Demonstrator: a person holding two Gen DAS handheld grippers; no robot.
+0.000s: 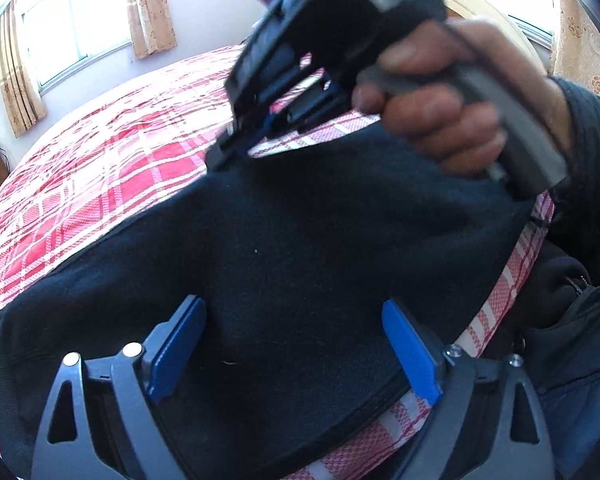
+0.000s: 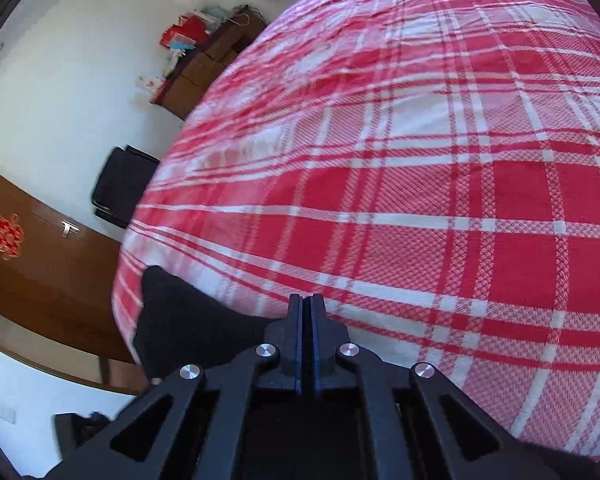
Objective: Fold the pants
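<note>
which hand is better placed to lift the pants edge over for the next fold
Right, probably. The right gripper is shut at the far edge of the dark pants, seemingly pinching it. The left gripper has its jaws wide open over the near edge, gripping nothing.

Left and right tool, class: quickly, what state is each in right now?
Left tool: open, blue fingers apart above the dark pants, gripping nothing.
Right tool: shut; in the left wrist view its tips pinch the pants' edge.
</note>
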